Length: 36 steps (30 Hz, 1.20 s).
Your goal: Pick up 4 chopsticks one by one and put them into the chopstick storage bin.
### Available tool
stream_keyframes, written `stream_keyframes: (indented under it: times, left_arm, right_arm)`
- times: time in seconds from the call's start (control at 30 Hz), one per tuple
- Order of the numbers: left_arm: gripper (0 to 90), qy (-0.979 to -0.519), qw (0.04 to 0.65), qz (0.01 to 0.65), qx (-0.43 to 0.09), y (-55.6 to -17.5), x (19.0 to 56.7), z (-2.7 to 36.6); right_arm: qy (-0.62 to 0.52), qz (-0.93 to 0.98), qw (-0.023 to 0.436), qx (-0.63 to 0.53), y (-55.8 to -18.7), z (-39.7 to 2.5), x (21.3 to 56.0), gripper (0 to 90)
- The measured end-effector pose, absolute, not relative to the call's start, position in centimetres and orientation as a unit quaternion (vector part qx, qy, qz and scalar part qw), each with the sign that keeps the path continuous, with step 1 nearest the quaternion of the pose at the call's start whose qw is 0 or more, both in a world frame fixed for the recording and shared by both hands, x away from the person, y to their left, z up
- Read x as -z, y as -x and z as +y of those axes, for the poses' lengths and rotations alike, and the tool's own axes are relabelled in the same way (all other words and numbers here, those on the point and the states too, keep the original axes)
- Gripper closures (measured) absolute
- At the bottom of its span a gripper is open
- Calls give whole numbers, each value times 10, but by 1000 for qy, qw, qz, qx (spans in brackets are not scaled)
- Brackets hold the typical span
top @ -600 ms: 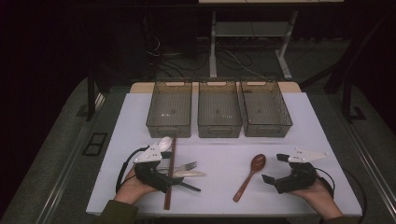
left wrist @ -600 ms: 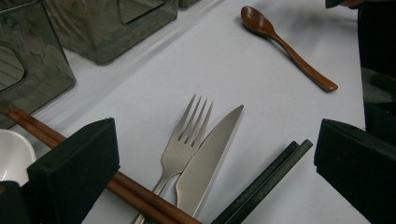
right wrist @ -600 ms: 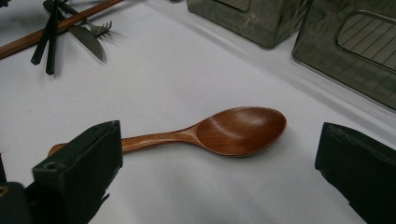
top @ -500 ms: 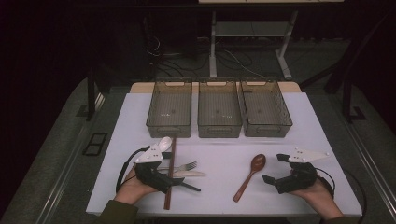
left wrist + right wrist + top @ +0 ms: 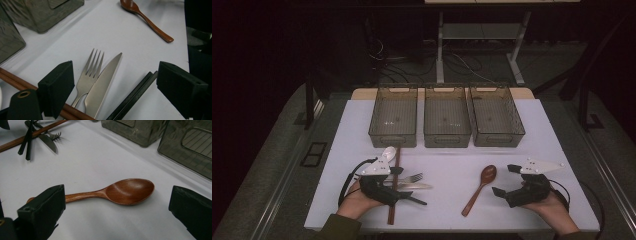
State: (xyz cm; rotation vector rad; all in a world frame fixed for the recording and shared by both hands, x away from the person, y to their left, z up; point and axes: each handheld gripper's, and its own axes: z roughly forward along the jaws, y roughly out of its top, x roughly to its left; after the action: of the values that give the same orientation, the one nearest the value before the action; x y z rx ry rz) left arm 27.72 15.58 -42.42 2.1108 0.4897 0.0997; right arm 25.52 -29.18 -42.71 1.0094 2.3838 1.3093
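**Two open grippers over cutlery on a white table**

Nearest the person, at the table's front edge: left gripper [image 5: 404, 192], jaws spread wide, hovering low over a small heap of cutlery. Between those jaws in the left gripper view: a steel fork [image 5: 89, 75] and a steel knife [image 5: 103, 83] lying side by side and touching, tines and tip pointing away. Under their handles, a pair of brown chopsticks [image 5: 15, 81] running crosswise; to the other side, black chopsticks [image 5: 135, 93] lying just beside the knife (none of it gripped).

Across the front to the right: right gripper [image 5: 507, 181], jaws likewise well apart, nothing between the pads but air. Just ahead, flat on the table [image 5: 562, 150], a wooden spoon [image 5: 125, 191], bowl up, handle reaching toward the near jaw, untouched.

Farther back, toward the far edge: three smoky see-through bins [image 5: 447, 117] in a row, side by side, all empty.
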Motion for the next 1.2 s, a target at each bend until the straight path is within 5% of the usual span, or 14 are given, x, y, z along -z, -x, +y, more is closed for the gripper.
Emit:
stream_keyframes:
  times: [0.43, 1.2]
  left_arm:
    - [373, -878, 451, 161, -16, -275, 427, 150]
    - [518, -912, 396, 110, -8, -269, 436, 138]
  right_arm:
    - [-345, 815, 119, -451, -256, -290, 427, 10]
    - [-343, 813, 122, -454, -255, -291, 427, 10]
